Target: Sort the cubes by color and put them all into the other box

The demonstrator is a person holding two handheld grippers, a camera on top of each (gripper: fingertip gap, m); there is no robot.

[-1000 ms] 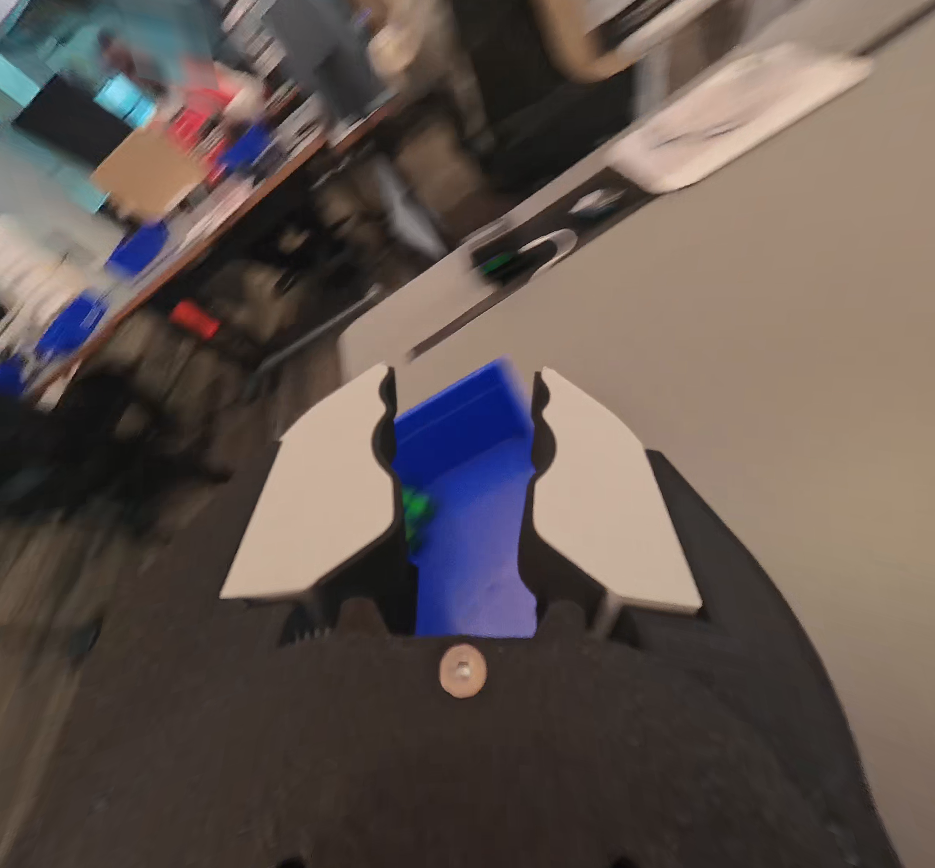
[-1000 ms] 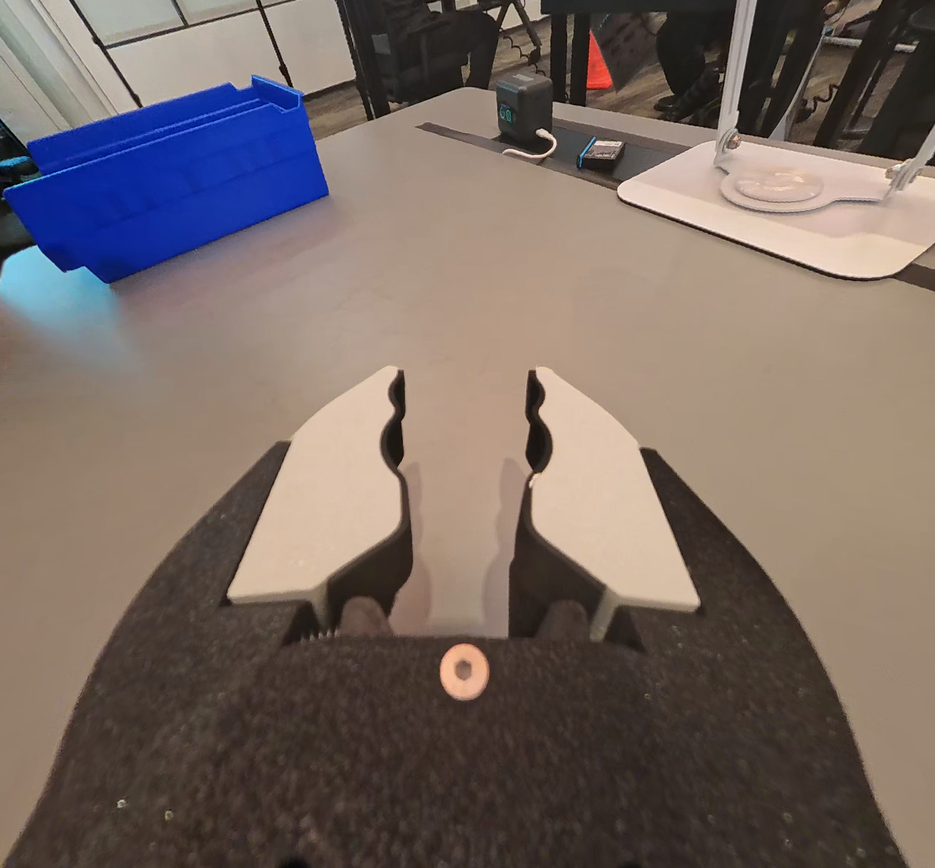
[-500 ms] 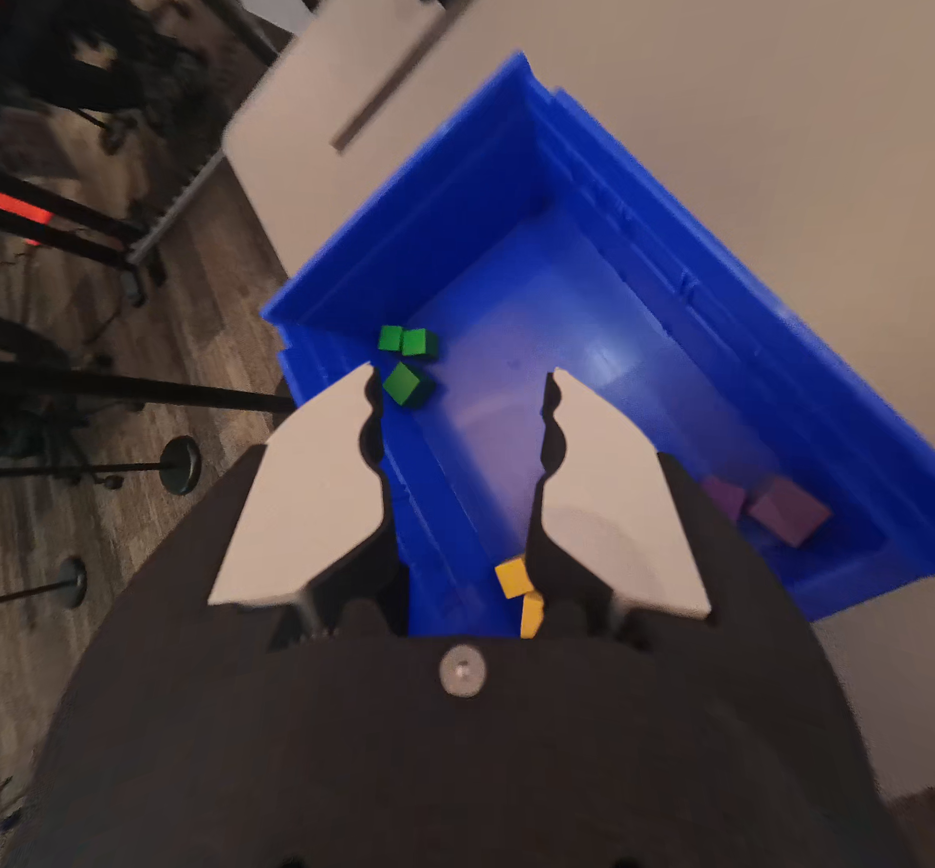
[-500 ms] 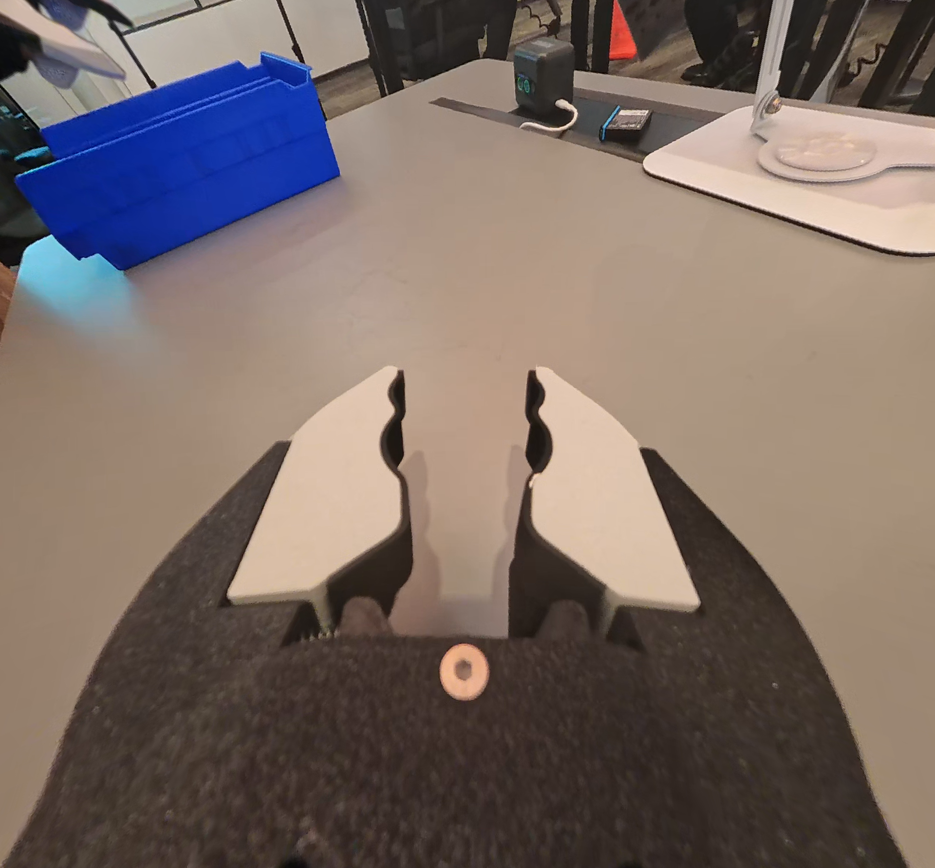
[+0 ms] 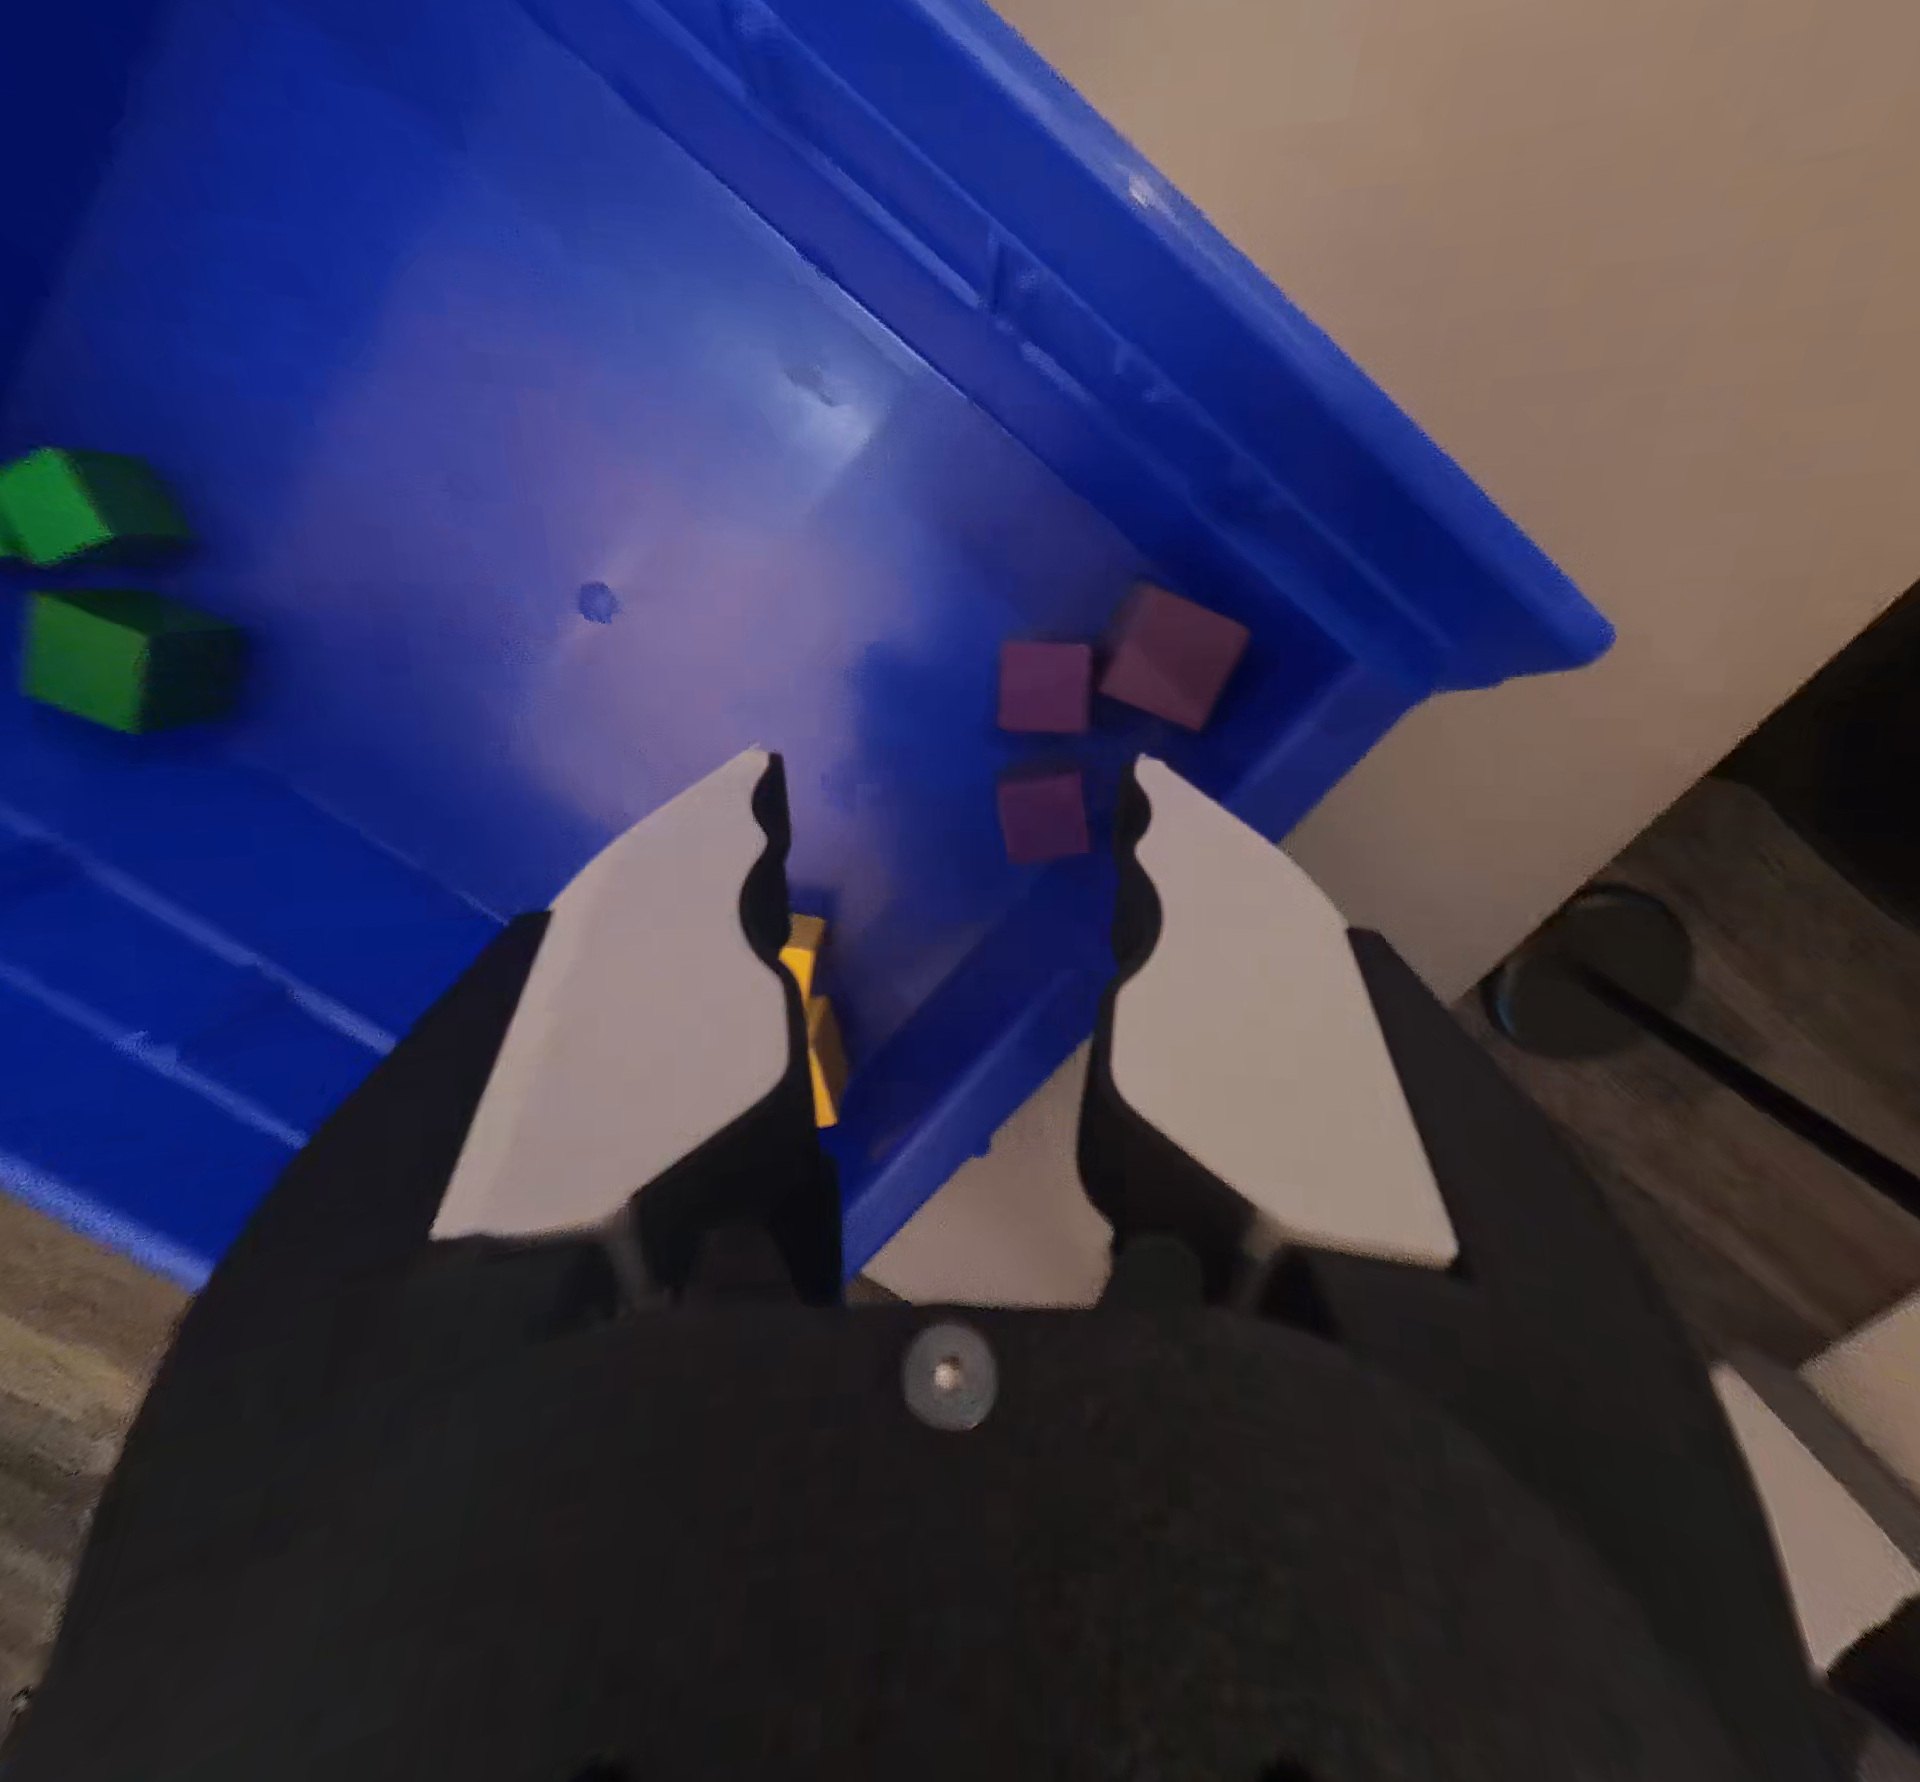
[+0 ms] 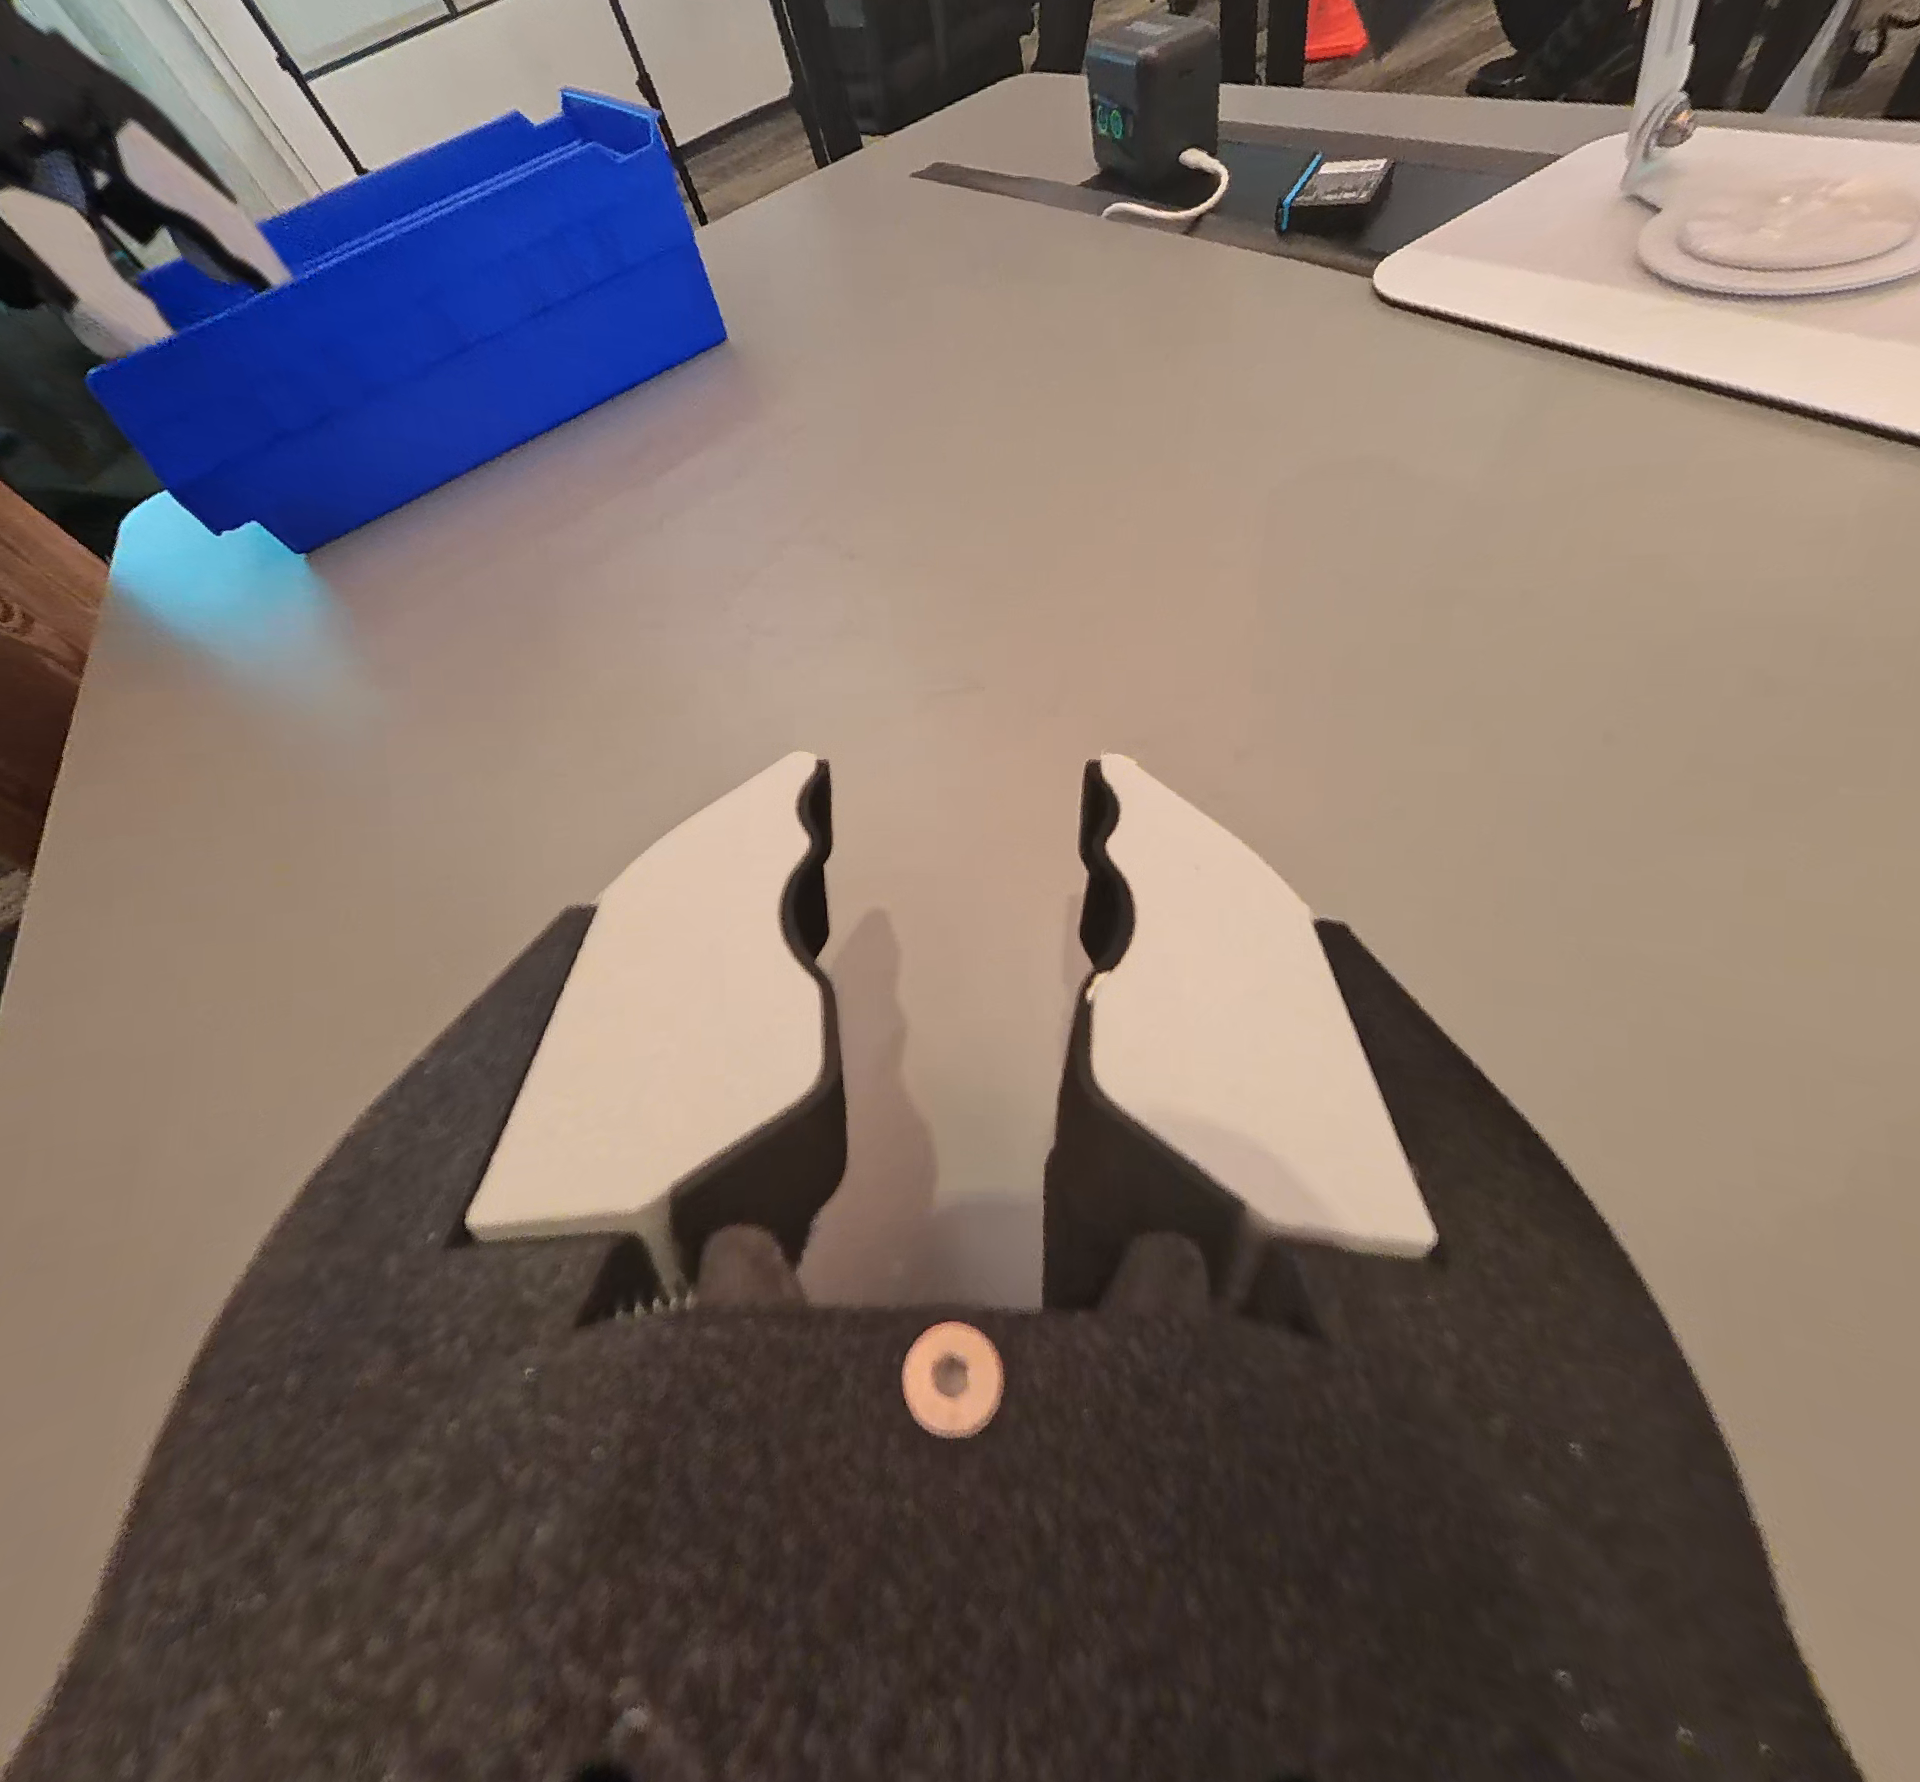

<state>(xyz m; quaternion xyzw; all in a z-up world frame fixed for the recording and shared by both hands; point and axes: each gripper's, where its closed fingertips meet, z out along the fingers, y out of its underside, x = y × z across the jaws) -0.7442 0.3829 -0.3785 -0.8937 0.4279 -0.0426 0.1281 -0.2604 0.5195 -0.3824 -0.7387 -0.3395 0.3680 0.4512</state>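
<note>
A blue box (image 5: 1195, 278) stands on the grey table (image 5: 1455, 122). In it lie two green cubes (image 5: 104, 657) at the left, three purple cubes (image 5: 1044, 686) in the right corner, and yellow cubes (image 5: 810, 1005) partly hidden behind my left finger. My left gripper (image 5: 951, 766) is open and empty above the box's near end, between the yellow and purple cubes. My right gripper (image 6: 956, 766) is open and empty low over the bare table (image 6: 1247, 589). The right wrist view shows the box (image 6: 416, 319) at the far left with the left gripper (image 6: 156, 246) over it.
A white pad with a stand (image 6: 1662, 309) lies at the back right. A black device with a white cable (image 6: 1151, 106) and a small dark block (image 6: 1335, 189) sit on a black strip at the far edge. The table edge and floor lie beside the box (image 5: 1662, 1161).
My left gripper has swung down over the blue box and moved along it from the green cubes to the end with the purple and yellow cubes. My right gripper has shifted only slightly.
</note>
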